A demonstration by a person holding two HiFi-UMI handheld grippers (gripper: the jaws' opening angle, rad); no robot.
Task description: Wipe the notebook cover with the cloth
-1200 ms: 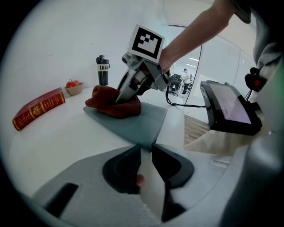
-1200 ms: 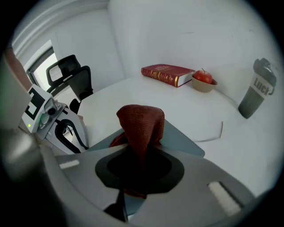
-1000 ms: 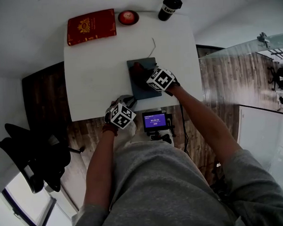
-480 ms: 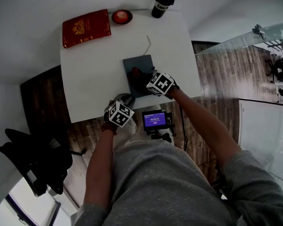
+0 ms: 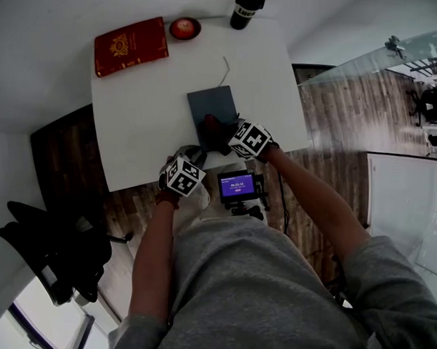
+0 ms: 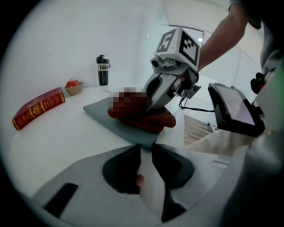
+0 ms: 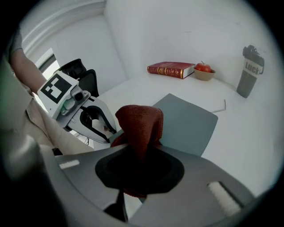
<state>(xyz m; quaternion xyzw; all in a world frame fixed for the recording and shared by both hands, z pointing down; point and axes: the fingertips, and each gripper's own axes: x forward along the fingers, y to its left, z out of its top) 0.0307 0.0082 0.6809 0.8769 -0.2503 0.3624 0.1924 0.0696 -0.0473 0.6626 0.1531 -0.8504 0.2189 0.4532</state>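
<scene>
Since the frame 1 second back, the right tool [image 7: 138, 155] has drawn the cloth [image 7: 140, 122] along the notebook [image 7: 188, 122] toward the near edge of the surface [image 5: 144, 108], so the wad now sits on the near part of the cover, not its middle. That tool's 2 jaws are clamped on the dark red cloth, which bunches up out of them and trails down onto the grey cover. The notebook lies flat, a little right of the surface's centre, its near end close to the near edge. The left tool [image 6: 146, 150] rests at the notebook's near left corner with its jaws only narrowly apart and nothing caught between them; the corner lies right at their tips, seemingly steadying the notebook, though whether they press on it is unclear. A red book [image 5: 130, 44] sits by the far left corner, well apart, with a small bowl [image 5: 185, 27] and a black bottle [image 5: 245, 8] along the far edge. This looks like the end of 1 stroke. To wipe well, keep the cloth flat against the cover, push back toward the far end in overlapping passes, cover the right strip too, and hold the corner steady so the notebook does not slide off the near edge.
</scene>
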